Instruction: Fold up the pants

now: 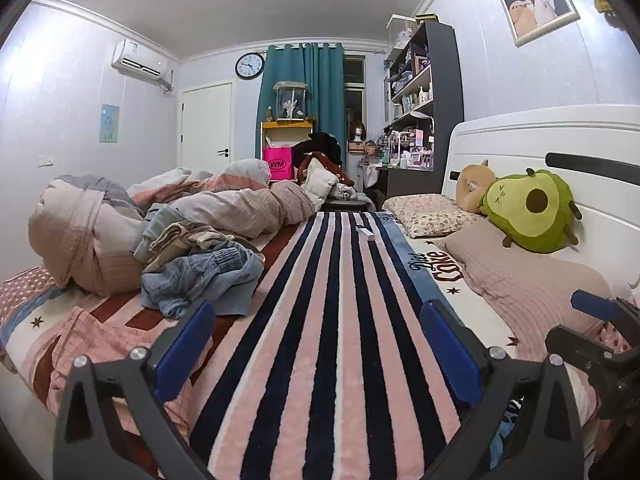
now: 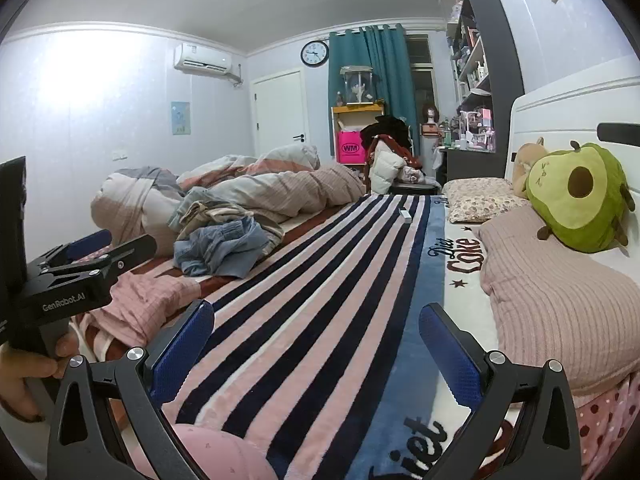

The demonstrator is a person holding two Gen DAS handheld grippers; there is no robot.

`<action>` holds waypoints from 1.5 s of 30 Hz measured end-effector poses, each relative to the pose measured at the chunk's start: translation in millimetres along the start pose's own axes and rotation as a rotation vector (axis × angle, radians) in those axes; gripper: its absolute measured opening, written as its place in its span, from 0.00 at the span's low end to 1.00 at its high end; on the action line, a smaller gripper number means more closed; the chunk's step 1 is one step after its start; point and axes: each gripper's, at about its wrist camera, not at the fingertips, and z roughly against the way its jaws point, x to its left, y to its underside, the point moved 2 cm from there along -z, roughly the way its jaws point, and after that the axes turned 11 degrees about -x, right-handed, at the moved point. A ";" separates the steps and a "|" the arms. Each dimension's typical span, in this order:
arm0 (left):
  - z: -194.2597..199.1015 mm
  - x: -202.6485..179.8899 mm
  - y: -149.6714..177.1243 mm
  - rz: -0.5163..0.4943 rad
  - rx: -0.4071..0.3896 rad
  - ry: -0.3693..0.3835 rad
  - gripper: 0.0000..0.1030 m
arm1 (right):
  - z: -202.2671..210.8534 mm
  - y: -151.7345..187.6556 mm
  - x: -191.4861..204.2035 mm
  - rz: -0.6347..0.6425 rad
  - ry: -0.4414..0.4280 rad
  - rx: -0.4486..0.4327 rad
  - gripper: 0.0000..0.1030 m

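- Two grippers hover low over a bed, both with fingers spread wide and nothing between them.
- Left gripper fills the bottom of the left wrist view; its blue pads frame the striped blanket without touching any cloth.
- Right gripper sits at the bottom of the right wrist view, equally wide apart, over the same blanket.
- In the right wrist view the left gripper also shows at the left edge, held by a hand in the lower left corner.
- In the left wrist view the right gripper shows at the lower right edge; from that angle I cannot tell how far its fingers part.
- Pants lie crumpled in a heap of light blue denim at centre left of the left wrist view, just past the left finger tip, partly on the blanket's edge.
- In the right wrist view the pants sit left of centre, well apart from both right fingers.
- More clothes are piled just behind the pants, against a bunched duvet in the left half of the frame.
- A small white box rests on the blanket, above centre.
- Pillows lie along the right side, with an avocado plush against the white headboard.
- Pink checked cloth lies rumpled at left, between the two grippers in the right wrist view.
- A clock and teal curtain sit at upper centre.
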 end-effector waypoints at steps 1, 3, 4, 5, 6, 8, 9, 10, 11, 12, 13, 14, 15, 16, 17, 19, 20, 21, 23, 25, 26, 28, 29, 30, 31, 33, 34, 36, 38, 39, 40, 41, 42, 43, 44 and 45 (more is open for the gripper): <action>0.3 0.2 0.0 0.000 0.000 -0.001 0.99 | -0.2 0.0 0.3 0.001 0.000 0.000 0.99; 0.1 0.3 1.0 0.002 0.001 0.001 0.99 | -0.4 0.2 0.1 0.001 -0.003 -0.001 0.99; -0.3 0.2 1.5 0.002 0.002 0.002 0.99 | -0.4 0.0 0.0 0.000 -0.003 -0.001 0.99; -0.3 0.0 1.7 0.003 0.003 0.001 0.99 | -0.4 0.0 0.1 0.000 -0.005 -0.001 0.99; -0.4 -0.3 2.4 0.002 0.003 0.001 0.99 | -0.5 -0.1 0.1 -0.001 -0.008 -0.001 0.99; -0.7 -0.1 2.5 0.003 0.003 0.002 0.99 | -0.5 -0.5 -0.5 -0.001 -0.012 -0.003 0.99; -0.6 -0.2 2.5 0.003 0.003 0.002 0.99 | -0.2 -0.8 -1.0 -0.002 -0.014 -0.004 0.99; -0.3 -0.3 2.5 0.003 0.002 0.002 0.99 | 0.0 -0.8 -1.3 -0.003 -0.014 -0.004 0.99; -0.6 -0.2 2.4 0.003 0.002 0.002 0.99 | 0.0 -0.9 -1.1 -0.002 -0.013 -0.004 0.99; -0.6 -0.5 2.7 0.004 0.001 0.003 0.99 | -0.2 -1.0 -1.2 -0.002 -0.013 -0.004 0.99; -0.6 -0.8 2.9 0.003 0.001 0.003 0.99 | -0.2 -1.0 -1.4 -0.002 -0.013 -0.004 0.99; -0.3 -1.0 2.8 0.003 0.000 0.002 0.99 | -0.2 -1.0 -1.7 -0.002 -0.014 -0.003 0.99; 0.0 -1.7 2.9 0.002 -0.002 0.002 0.99 | -0.2 -1.0 -1.8 -0.001 -0.013 -0.003 0.99; 0.4 -2.4 2.9 0.001 -0.003 0.002 0.99 | -0.1 -1.0 -1.7 0.000 -0.012 -0.003 0.99; 0.5 -2.4 2.9 0.001 -0.003 0.002 0.99 | -0.2 -1.0 -2.2 0.000 -0.013 -0.003 0.99; 0.3 -2.4 3.1 0.003 -0.004 0.004 0.99 | 0.8 -2.1 -2.2 0.001 -0.012 -0.006 0.99; 0.3 -2.4 3.1 0.003 -0.003 0.004 0.99 | 1.6 -3.0 -1.8 0.001 -0.012 -0.008 0.99; 0.2 -2.7 3.3 0.004 -0.002 0.004 0.99 | 2.3 -3.7 -1.3 0.001 -0.011 -0.009 0.99; 0.5 -2.5 3.1 0.001 -0.003 0.002 0.99 | 3.2 -4.2 -0.5 0.003 -0.009 -0.011 0.99; 0.5 -2.5 3.1 0.000 -0.004 0.002 0.99 | 3.3 -4.0 -0.8 0.001 -0.010 -0.011 0.99; 0.4 -2.4 3.1 0.002 -0.004 0.002 0.99 | 3.2 -3.9 -0.8 0.000 -0.011 -0.010 0.99; 0.2 -2.6 3.3 0.003 -0.002 0.004 0.99 | 3.8 -4.2 -0.7 -0.002 -0.012 -0.009 0.99; 0.5 -2.8 3.4 0.002 -0.004 0.003 0.99 | 4.5 -4.6 -0.4 -0.003 -0.012 -0.009 0.99; 1.3 -3.2 2.9 0.002 -0.004 0.003 0.99 | 5.0 -4.9 -0.1 -0.002 -0.012 -0.008 0.99; 1.2 -3.0 2.9 0.001 -0.003 0.004 0.99 | 5.1 -5.0 0.0 -0.001 -0.011 -0.007 0.99; 1.2 -3.0 3.0 0.003 -0.003 0.003 0.99 | 5.0 -4.5 -0.2 -0.002 -0.011 -0.009 0.99; 1.2 -3.0 3.1 0.003 -0.003 0.004 0.99 | 5.1 -4.6 -0.2 -0.003 -0.012 -0.009 0.99; 2.1 -3.8 2.8 0.002 -0.002 0.003 0.99 | 5.3 -4.9 -0.2 -0.003 -0.013 -0.010 0.99; 2.2 -4.3 2.8 0.001 -0.002 0.003 0.99 | 5.0 -4.6 -0.4 -0.002 -0.012 -0.009 0.99; 2.2 -4.0 2.7 0.002 -0.002 0.003 0.99 | 5.0 -4.6 -0.4 -0.002 -0.012 -0.009 0.99; 2.1 -3.8 2.7 0.003 -0.003 0.004 0.99 | 5.3 -4.9 -0.1 -0.003 -0.012 -0.008 0.99; 2.1 -3.9 2.8 0.003 -0.003 0.003 0.99 | 5.0 -4.6 -0.4 -0.003 -0.012 -0.009 0.99; 2.0 -3.8 2.8 0.003 -0.003 0.004 0.99 | 5.0 -4.5 -0.3 -0.002 -0.012 -0.008 0.99; 2.0 -3.8 2.8 0.003 -0.003 0.004 0.99 | 5.0 -4.5 -0.2 -0.002 -0.012 -0.008 0.99; 2.1 -3.9 2.9 0.003 -0.003 0.003 0.99 | 5.0 -4.6 -0.1 -0.002 -0.012 -0.009 0.99; 2.0 -3.9 2.9 0.003 -0.003 0.004 0.99 | 5.0 -4.6 -0.1 -0.002 -0.011 -0.009 0.99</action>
